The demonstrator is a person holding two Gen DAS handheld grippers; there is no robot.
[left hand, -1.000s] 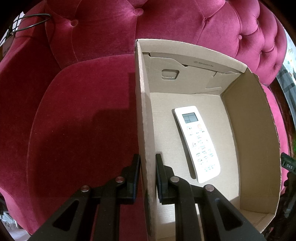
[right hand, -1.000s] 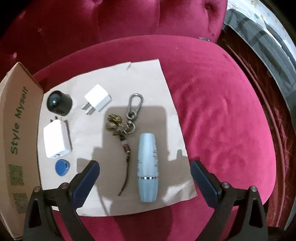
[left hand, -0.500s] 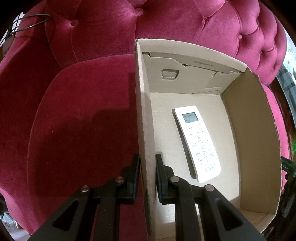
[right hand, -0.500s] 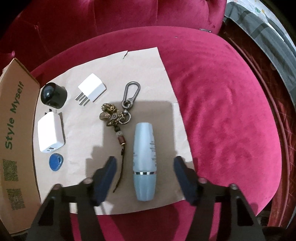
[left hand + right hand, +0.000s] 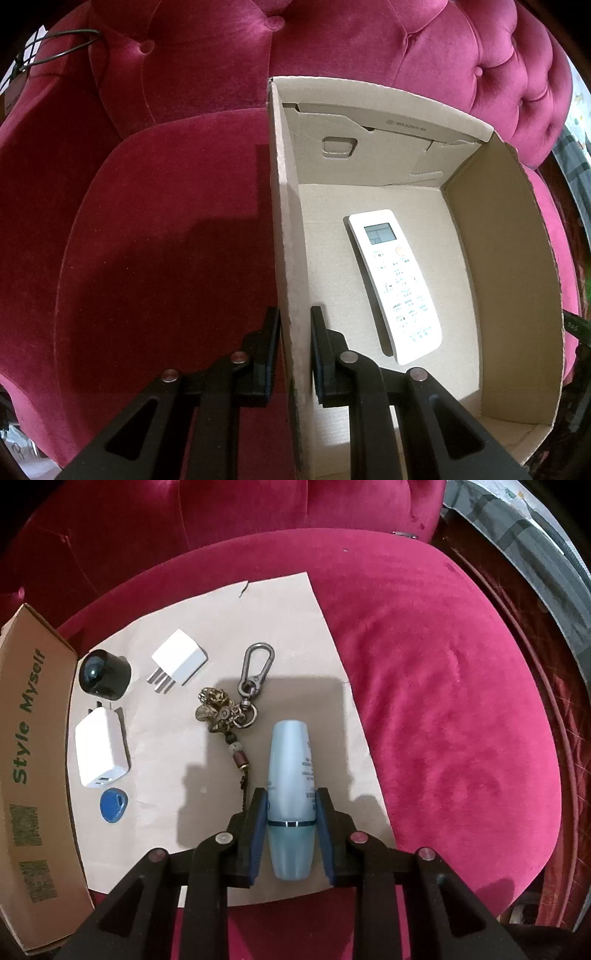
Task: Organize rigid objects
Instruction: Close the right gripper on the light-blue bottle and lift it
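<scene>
Pale blue bottle [image 5: 290,775] between right gripper [image 5: 290,805] pads (closing), on paper sheet [image 5: 236,657]

1. Crimson velvet sofa [image 5: 166,229] fills both views; backrest is button-tufted.
2. Seat cushion [image 5: 461,709] is rounded, its nap lightly scuffed.
3. Light comes from above, casting hard shadows on the velvet.
4. Grey patterned fabric [image 5: 535,528] lies beyond the sofa's right edge.

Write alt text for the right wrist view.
The right gripper has just closed on a pale blue plastic bottle lying on brown paper over a red velvet cushion. Left of it lie a bronze keychain and two white chargers.
</scene>
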